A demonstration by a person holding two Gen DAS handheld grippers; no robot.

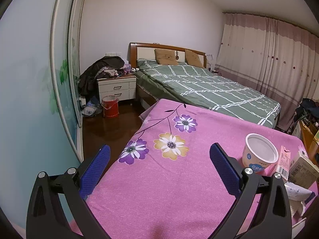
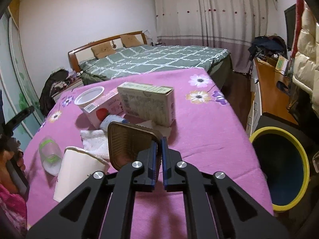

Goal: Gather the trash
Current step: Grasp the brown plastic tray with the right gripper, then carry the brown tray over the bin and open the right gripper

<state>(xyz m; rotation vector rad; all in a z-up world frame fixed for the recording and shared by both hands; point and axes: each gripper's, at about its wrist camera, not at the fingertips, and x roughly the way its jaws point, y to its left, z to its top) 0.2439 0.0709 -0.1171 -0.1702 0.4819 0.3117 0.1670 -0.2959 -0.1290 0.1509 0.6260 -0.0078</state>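
Note:
Trash lies on a pink flowered cloth [image 2: 199, 123]. My right gripper [image 2: 159, 142] is shut on the right rim of a brown square tray [image 2: 127, 143], which stands tilted up on edge. Around it lie a white paper cup [image 2: 77, 169] on its side, a clear plastic cup [image 2: 49, 155], a white tissue [image 2: 93, 141], a pink carton [image 2: 103, 107], a white tub [image 2: 89, 97] and a pale box [image 2: 147, 103]. My left gripper [image 1: 159, 153] hangs open over the cloth [image 1: 159, 179], left of the tub [image 1: 259, 153], pink carton [image 1: 284, 163] and box [image 1: 303, 169].
A bin [image 2: 283, 171] with a yellow rim and dark inside stands on the floor right of the cloth. Behind is a bed with a green checked cover [image 2: 155, 59]. A red bucket [image 1: 109, 107] sits by a white nightstand [image 1: 117, 89]. A wooden desk [image 2: 273, 91] runs along the right.

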